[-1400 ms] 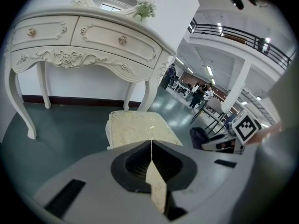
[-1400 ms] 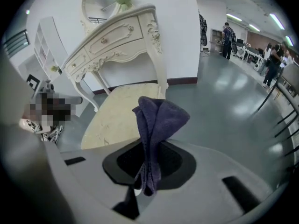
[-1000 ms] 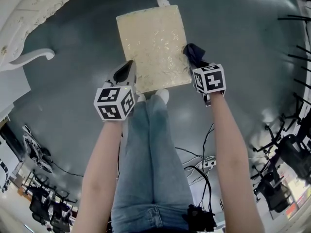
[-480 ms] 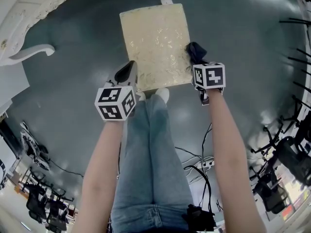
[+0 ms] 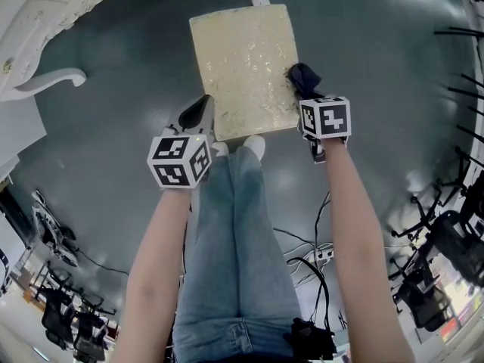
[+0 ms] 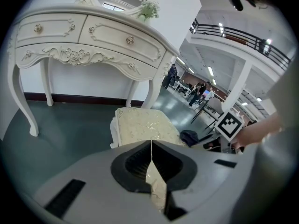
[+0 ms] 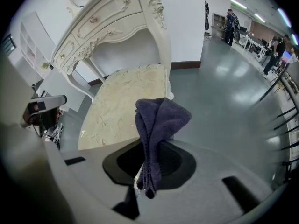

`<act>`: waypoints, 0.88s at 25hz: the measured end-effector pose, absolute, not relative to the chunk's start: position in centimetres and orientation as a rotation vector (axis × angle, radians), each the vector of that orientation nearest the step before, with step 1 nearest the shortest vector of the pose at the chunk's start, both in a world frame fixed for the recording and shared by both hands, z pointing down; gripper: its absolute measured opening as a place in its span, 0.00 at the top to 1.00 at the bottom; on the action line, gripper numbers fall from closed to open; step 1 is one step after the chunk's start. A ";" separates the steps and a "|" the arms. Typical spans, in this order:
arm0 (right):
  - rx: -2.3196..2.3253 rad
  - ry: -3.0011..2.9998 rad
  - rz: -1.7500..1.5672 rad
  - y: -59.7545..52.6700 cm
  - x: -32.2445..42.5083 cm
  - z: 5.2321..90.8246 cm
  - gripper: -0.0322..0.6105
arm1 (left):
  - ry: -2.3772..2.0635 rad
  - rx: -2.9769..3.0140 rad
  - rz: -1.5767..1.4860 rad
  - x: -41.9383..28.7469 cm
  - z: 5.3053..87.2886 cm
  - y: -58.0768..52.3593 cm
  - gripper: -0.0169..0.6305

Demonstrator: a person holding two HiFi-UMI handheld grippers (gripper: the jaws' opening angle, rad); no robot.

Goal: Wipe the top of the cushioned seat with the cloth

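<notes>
Now my right hand-held gripper (image 7: 148, 169) clamps the cloth (image 7: 156, 125) at the cushioned seat (image 5: 242, 66)'s right edge; my left hand-held gripper (image 6: 151, 158) is closed, empty.

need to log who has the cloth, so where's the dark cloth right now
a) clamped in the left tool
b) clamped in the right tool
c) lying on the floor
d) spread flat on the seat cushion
B: the right gripper view shows the dark cloth pinched upright in the shut jaws of the right tool, while the left tool is shut on nothing.
</notes>
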State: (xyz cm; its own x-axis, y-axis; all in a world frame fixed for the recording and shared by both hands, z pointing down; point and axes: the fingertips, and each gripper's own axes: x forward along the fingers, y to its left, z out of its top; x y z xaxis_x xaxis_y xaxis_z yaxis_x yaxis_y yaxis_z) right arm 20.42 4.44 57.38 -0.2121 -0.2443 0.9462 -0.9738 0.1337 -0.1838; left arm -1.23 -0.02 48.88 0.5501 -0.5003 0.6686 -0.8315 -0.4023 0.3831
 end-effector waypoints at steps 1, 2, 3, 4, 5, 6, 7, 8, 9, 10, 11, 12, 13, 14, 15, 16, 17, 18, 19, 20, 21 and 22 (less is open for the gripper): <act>1.211 -1.602 1.136 4.4 20.3 57.3 0.88 | -1.067 2.079 0.597 -1.2 48.8 0.0 0.97; 1.211 -1.605 1.135 4.4 20.2 57.2 0.88 | -1.066 2.080 0.595 -1.3 48.8 0.0 0.97; 1.210 -1.608 1.133 4.3 20.0 57.1 0.88 | -1.066 2.080 0.593 -1.4 48.8 0.0 0.97; 1.208 -1.611 1.129 4.3 19.8 57.1 0.88 | -1.067 2.080 0.591 -1.5 48.7 0.0 0.97; 1.207 -1.610 1.124 4.3 19.7 57.1 0.88 | -1.068 2.079 0.589 -1.6 48.7 0.0 0.97; 1.207 -1.607 1.122 4.4 19.6 57.1 0.88 | -1.069 2.079 0.587 -1.6 48.7 0.0 0.97; 1.208 -1.607 1.122 4.4 19.5 57.0 0.88 | -1.069 2.079 0.586 -1.8 48.6 0.1 0.97; 1.209 -1.610 1.122 4.3 19.3 57.0 0.88 | -1.070 2.078 0.585 -1.9 48.6 0.1 0.97; 1.207 -1.615 1.123 4.3 19.0 56.9 0.88 | -1.072 2.077 0.585 -2.0 48.6 0.1 0.97; 1.201 -1.620 1.124 4.3 18.7 56.9 0.88 | -1.074 2.076 0.584 -2.2 48.6 0.1 0.97; 1.192 -1.625 1.125 4.4 18.4 56.9 0.88 | -1.077 2.074 0.582 -2.4 48.6 0.2 0.97; 1.183 -1.631 1.124 4.4 18.1 56.9 0.88 | -1.080 2.072 0.579 -2.5 48.5 0.2 0.97; 1.175 -1.634 1.122 4.4 17.8 56.9 0.88 | -1.083 2.070 0.577 -2.7 48.5 0.2 0.97; 1.172 -1.634 1.119 4.4 17.5 56.9 0.88 | -1.087 2.068 0.575 -2.9 48.6 0.3 0.97; 1.172 -1.633 1.116 4.4 17.3 56.8 0.88 | -1.091 2.065 0.572 -3.1 48.6 0.3 0.97; 1.172 -1.634 1.116 4.3 17.0 56.7 0.88 | -1.095 2.061 0.570 -3.4 48.6 0.4 0.97; 1.170 -1.640 1.118 4.3 16.6 56.6 0.88 | -1.099 2.058 0.567 -3.6 48.6 0.4 0.97; 1.164 -1.649 1.120 4.2 16.2 56.6 0.88 | -1.103 2.056 0.564 -3.8 48.6 0.4 0.97; 1.157 -1.656 1.121 4.2 15.8 56.5 0.88 | -1.107 2.054 0.560 -3.9 48.5 0.5 0.97; 1.149 -1.662 1.123 4.3 15.4 56.5 0.88 | -1.110 2.052 0.557 -4.1 48.5 0.6 0.97; 1.143 -1.665 1.124 4.3 15.1 56.5 0.88 | -1.113 2.049 0.554 -4.2 48.4 0.7 0.97; 1.141 -1.664 1.123 4.3 14.9 56.5 0.88 | -1.115 2.047 0.552 -4.4 48.4 0.7 0.97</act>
State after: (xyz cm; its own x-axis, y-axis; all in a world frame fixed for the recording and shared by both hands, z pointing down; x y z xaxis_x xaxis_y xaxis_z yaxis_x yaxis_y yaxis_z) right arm 14.85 4.32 56.49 -0.2645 -0.2357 0.9351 -0.9555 0.1956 -0.2210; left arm -4.43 0.73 48.42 0.5321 -0.5336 0.6573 -0.8463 -0.3584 0.3941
